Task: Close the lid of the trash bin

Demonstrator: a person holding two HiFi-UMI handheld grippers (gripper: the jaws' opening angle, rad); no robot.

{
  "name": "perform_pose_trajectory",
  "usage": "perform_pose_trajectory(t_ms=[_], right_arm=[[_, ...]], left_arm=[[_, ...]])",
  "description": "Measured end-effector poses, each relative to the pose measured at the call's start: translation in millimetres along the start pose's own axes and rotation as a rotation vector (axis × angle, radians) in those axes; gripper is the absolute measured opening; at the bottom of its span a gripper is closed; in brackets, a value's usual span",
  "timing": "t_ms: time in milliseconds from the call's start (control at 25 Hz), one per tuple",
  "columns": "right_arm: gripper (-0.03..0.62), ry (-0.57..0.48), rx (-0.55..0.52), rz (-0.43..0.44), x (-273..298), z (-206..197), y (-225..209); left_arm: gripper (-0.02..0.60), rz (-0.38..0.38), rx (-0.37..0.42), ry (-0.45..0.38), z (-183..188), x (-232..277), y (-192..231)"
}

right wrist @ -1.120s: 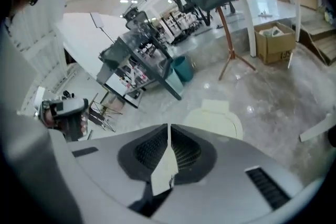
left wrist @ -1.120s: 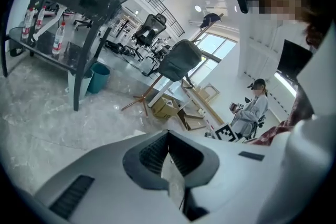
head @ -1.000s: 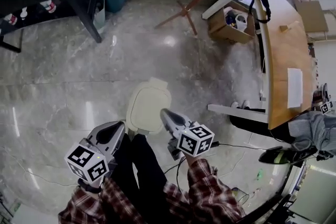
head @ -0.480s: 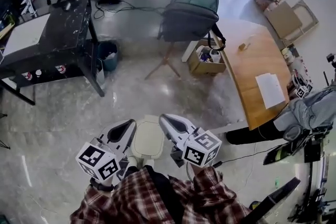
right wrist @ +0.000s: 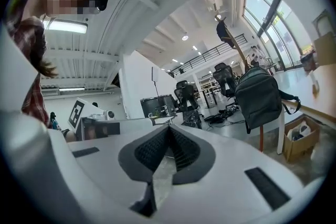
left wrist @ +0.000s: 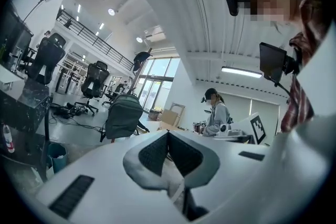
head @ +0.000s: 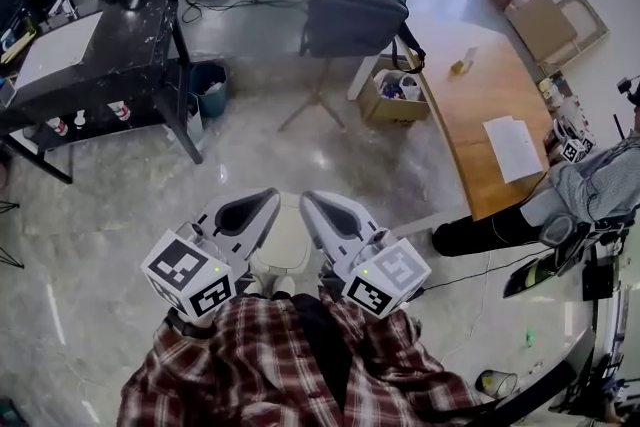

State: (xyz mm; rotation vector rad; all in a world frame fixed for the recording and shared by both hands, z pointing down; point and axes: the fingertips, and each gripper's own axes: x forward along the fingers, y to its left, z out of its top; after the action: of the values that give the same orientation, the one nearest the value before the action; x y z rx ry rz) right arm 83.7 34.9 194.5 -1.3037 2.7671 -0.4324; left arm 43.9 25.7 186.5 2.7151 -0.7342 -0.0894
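Left gripper [head: 258,207]: jaws pressed together, holding nothing
Right gripper [head: 318,207]: jaws pressed together, empty
Trash bin [head: 285,253]: on floor, between both grippers

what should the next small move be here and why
Probably just draw both grippers back and stop: the trash bin lid looks flat and closed between them, and the left gripper and right gripper are shut, empty and pointing away from it.

Flanks of trash bin lid [head: 285,253] covered by left gripper [head: 258,209] and right gripper [head: 318,209]. Near edge hidden under plaid shirt [head: 300,365].
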Motion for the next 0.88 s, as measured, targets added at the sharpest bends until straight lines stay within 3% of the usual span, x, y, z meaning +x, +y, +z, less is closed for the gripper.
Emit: perform_pose_trajectory(t_ms=[880], right_arm=[[0.012, 0.038, -0.064, 0.053, 11.0, 5.1, 27.2]], left_arm=[[0.011, -0.006, -0.018, 0.013, 0.3, -8.2, 5.7]])
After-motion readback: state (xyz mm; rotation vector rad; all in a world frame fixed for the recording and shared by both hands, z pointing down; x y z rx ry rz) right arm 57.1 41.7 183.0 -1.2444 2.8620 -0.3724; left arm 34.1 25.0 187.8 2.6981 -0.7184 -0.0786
